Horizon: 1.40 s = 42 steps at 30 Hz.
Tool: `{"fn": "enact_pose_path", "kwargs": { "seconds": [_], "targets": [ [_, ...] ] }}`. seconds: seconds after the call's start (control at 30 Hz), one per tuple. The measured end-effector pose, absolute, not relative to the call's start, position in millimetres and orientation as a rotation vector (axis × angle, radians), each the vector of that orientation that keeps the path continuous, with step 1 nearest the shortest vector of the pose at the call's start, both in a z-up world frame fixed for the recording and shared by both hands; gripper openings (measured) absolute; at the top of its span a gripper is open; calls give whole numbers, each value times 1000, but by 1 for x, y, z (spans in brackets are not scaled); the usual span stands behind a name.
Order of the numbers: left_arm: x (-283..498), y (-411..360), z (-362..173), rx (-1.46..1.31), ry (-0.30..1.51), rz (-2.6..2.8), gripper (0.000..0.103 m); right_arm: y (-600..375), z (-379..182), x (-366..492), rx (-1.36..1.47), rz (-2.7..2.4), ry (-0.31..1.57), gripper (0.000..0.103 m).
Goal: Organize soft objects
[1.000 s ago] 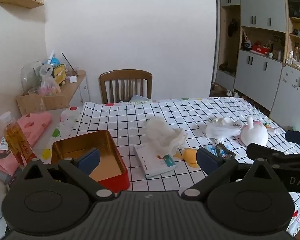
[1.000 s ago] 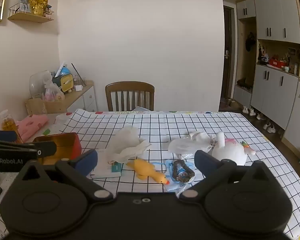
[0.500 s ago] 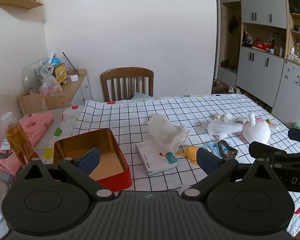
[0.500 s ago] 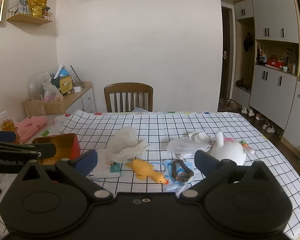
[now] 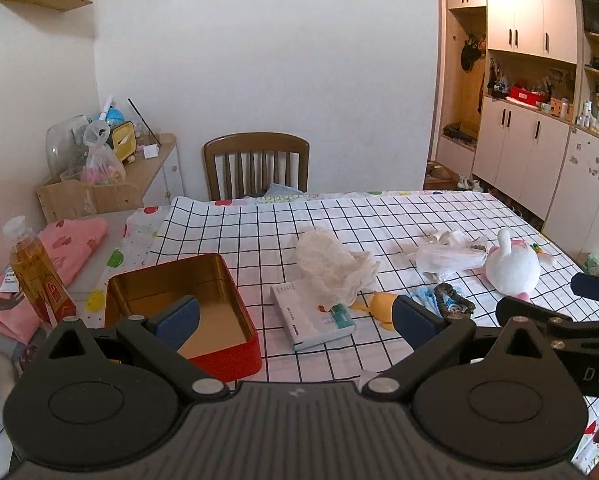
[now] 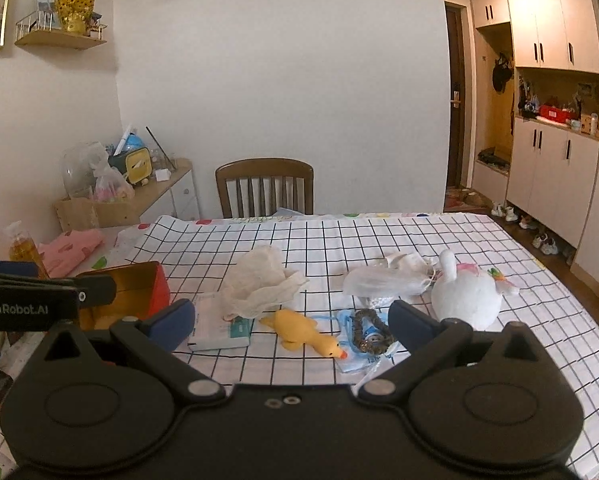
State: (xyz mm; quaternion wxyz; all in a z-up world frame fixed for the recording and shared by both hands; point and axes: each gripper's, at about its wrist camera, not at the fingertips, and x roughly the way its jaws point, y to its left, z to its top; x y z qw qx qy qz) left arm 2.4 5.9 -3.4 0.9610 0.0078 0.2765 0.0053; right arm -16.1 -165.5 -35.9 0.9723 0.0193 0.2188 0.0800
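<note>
On the checked tablecloth lie a yellow soft duck (image 6: 299,330), a white plush bunny (image 6: 465,296), a crumpled white cloth (image 6: 259,284), a clear plastic bag (image 6: 383,282) and a small dark toy on a blue packet (image 6: 369,332). A red tin with a gold inside (image 5: 179,304) stands open at the left. My left gripper (image 5: 295,318) is open and empty above the table's near edge, by the tin. My right gripper (image 6: 291,324) is open and empty, in front of the duck. The bunny (image 5: 511,266) and cloth (image 5: 331,264) also show in the left wrist view.
A white tissue pack (image 5: 311,314) lies under the cloth. A bottle of amber liquid (image 5: 35,272) and pink fabric (image 5: 71,240) sit at the left. A wooden chair (image 5: 257,164) stands at the far side. Cabinets (image 5: 539,148) line the right wall.
Both grippers have lifted and pulled back slightly, so the table items sit a little lower and farther in view. Both stay open. No object has moved.
</note>
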Motion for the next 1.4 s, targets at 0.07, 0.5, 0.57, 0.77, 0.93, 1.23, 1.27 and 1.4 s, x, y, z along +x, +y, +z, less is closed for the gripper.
{"fn": "enact_pose_path", "kwargs": {
  "seconds": [0.07,0.5,0.57,0.77,0.93,1.23,1.27,1.4],
  "targets": [
    [3,6,-3,14,558,7,103,-167,-36,-17,51,157,432,103],
    [3,-2,-5,29,563,0,103,-171,-37,-17,61,137,429,103],
    [4,-1,-6,22,568,-2,103,-172,-38,-17,57,128,440,103],
    [5,2,-7,0,579,9,103,-171,-39,-16,34,125,458,103],
    [5,4,-7,-12,585,5,103,-175,-39,-13,50,117,487,103],
    [5,4,-8,-16,595,-17,103,-178,-41,-13,69,124,515,103],
    [5,3,-8,-11,595,-18,103,-179,-41,-13,71,125,517,103],
    [5,1,-8,-8,598,-29,103,-179,-41,-13,78,125,527,103]
  ]
}}
